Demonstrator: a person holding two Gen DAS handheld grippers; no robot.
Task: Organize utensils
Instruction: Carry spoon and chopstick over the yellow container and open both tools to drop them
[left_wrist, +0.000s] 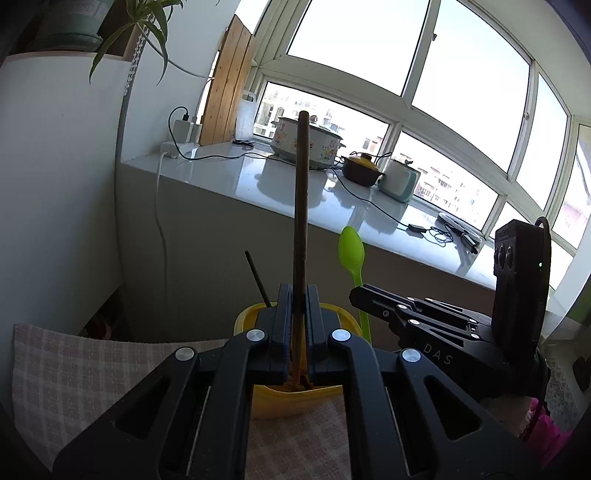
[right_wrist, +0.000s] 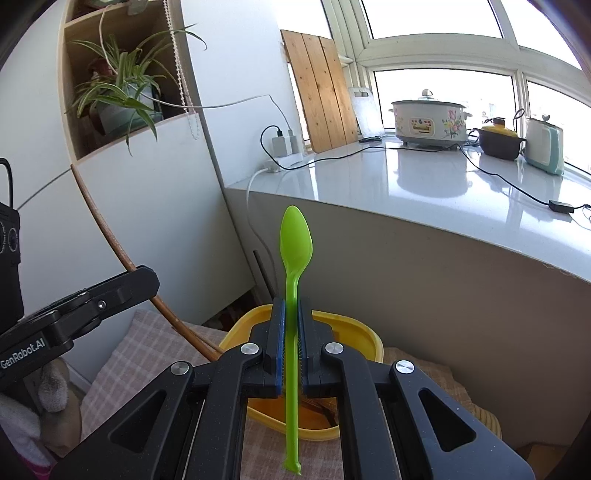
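**While both utensils are held, nothing dropped in yet**

Left gripper (left_wrist: 295, 325): fingers clamped on a brown stick (left_wrist: 301, 206), upright. Right gripper (right_wrist: 291, 339): fingers clamped on a green spoon (right_wrist: 293, 258). Both over the yellow tub (right_wrist: 354, 328) on the checked cloth (right_wrist: 122, 354). A dark stick (left_wrist: 256, 277) already stands inside. Grippers crowd each other; counter (right_wrist: 424, 184) close behind.

Bright daylight pours through the bay window (right_wrist: 443, 48) behind a glossy white sill (right_wrist: 424, 177). On the sill stand a floral cooker (right_wrist: 430, 120), a brown pot (right_wrist: 500, 142) and a pale kettle (right_wrist: 545, 149); a wooden board (right_wrist: 319, 92) leans at its left end. Left of the sill, a plant (right_wrist: 118, 92) sits in a wall shelf (right_wrist: 74, 74).
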